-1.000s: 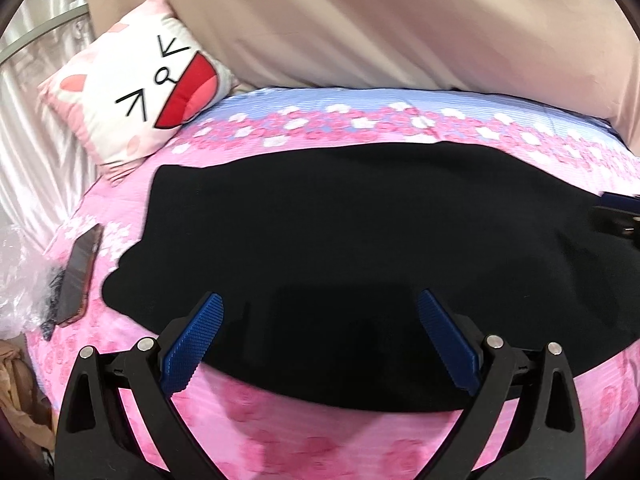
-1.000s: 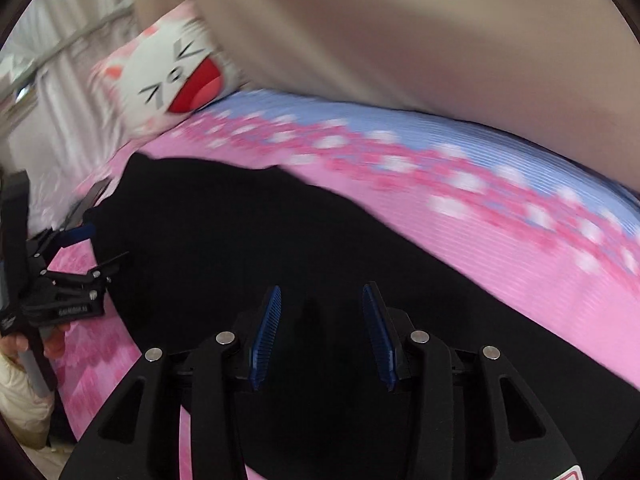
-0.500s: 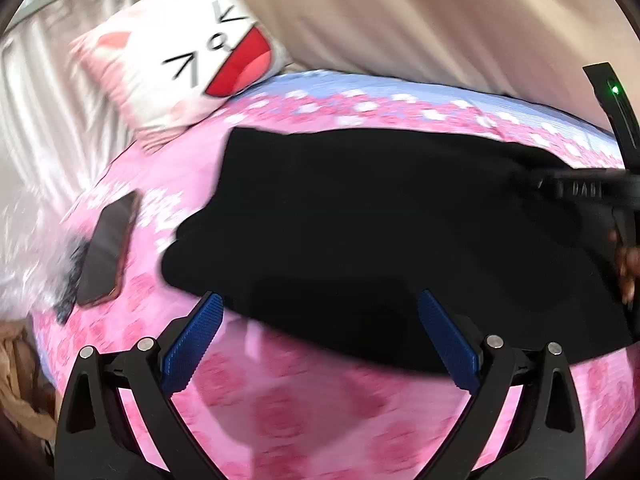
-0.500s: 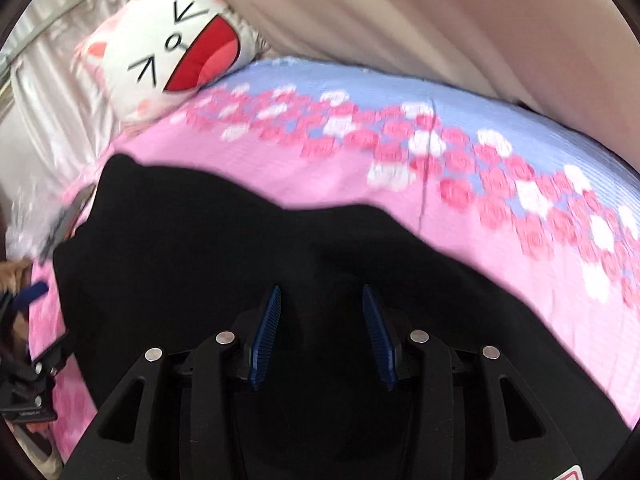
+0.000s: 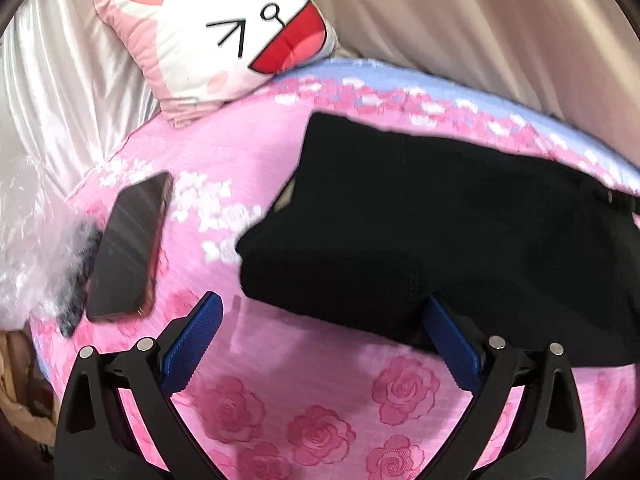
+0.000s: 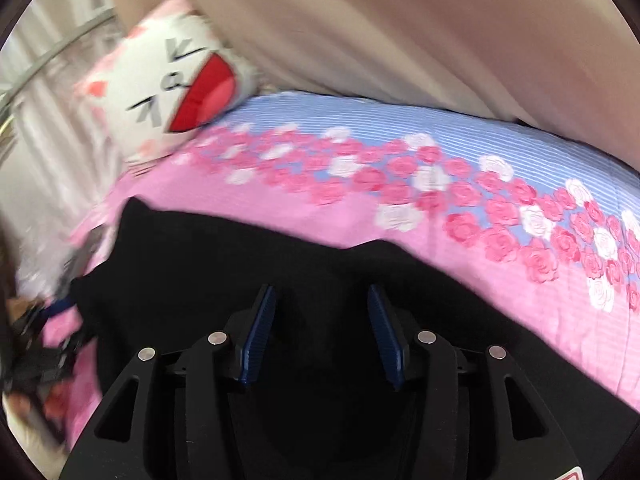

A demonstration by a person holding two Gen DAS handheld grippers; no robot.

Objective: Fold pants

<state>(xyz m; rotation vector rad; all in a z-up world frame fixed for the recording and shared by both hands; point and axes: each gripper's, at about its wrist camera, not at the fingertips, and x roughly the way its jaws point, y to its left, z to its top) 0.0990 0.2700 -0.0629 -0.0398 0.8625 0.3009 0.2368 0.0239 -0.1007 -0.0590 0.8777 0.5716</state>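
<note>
Black pants [image 5: 440, 232] lie flat on the pink rose-print bedsheet [image 5: 224, 152]. My left gripper [image 5: 324, 320] hangs wide open at their near left corner. The cloth's edge covers the tip of its right finger, while the left finger stands over bare sheet. In the right wrist view the pants [image 6: 240, 248] fill the lower half. My right gripper [image 6: 322, 308] is low over them with its jaws opening. Black cloth lies under the gap, and I see no fold pinched. The left gripper [image 6: 60, 312] is a blur at that view's left edge.
A cat-face pillow [image 5: 224, 36] leans at the head of the bed. A dark phone [image 5: 128, 244] and a crinkled plastic bag [image 5: 28, 240] lie left of the pants. Beige curtain [image 6: 400, 32] hangs behind the bed, with silvery drape [image 5: 72, 72] on the left.
My left gripper slid left along the bed, from over the pants' middle to their left corner. The phone came closer. The right gripper's jaws widened a little over the cloth.
</note>
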